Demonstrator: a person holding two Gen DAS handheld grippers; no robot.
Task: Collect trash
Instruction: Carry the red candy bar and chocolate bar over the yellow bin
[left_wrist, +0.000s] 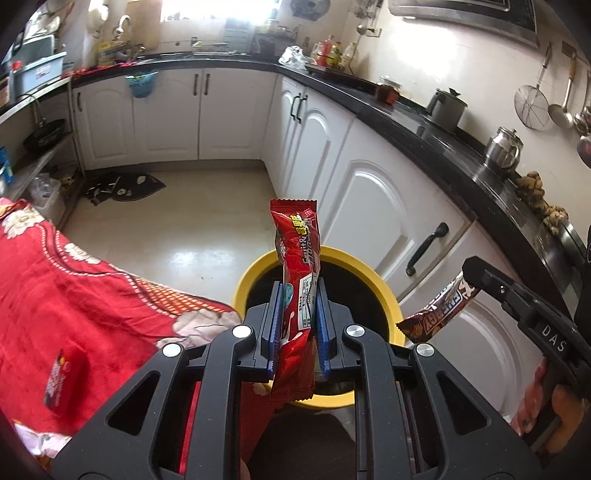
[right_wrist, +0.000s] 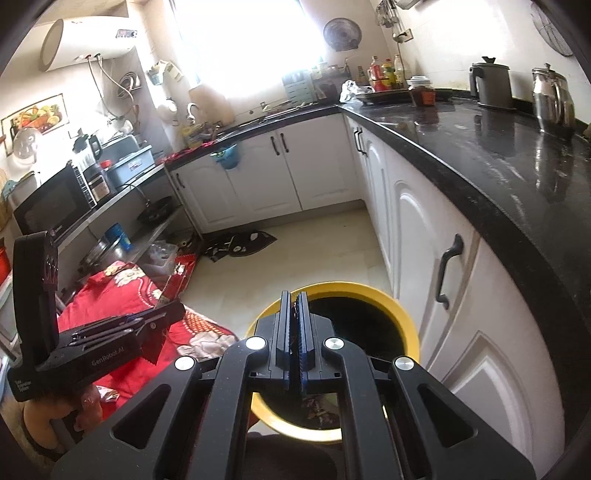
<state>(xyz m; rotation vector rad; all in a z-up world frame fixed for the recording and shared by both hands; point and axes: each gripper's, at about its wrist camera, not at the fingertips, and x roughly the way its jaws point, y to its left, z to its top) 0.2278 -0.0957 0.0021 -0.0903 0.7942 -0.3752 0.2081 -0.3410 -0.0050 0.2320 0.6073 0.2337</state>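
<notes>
Kitchen floor, yellow bin (left_wrist: 388, 291) below: left claw (left_wrist: 298, 314) clenched on red wrapper (left_wrist: 295, 266), right claw (right_wrist: 294, 332) pinching brown wrapper (left_wrist: 439, 314); next, release over bin

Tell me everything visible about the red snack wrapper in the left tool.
The red snack wrapper is a long, glossy foil-like packet with crimped, serrated ends, yellow and white lettering and a white printed label panel. It stands roughly upright, slightly creased, clamped near its lower middle between the blue pads of the left tool, its top end free above the pads and its bottom end hanging below. It looks flat and empty. In the left wrist view it lines up with the yellow-rimmed bin, not touching it.
</notes>
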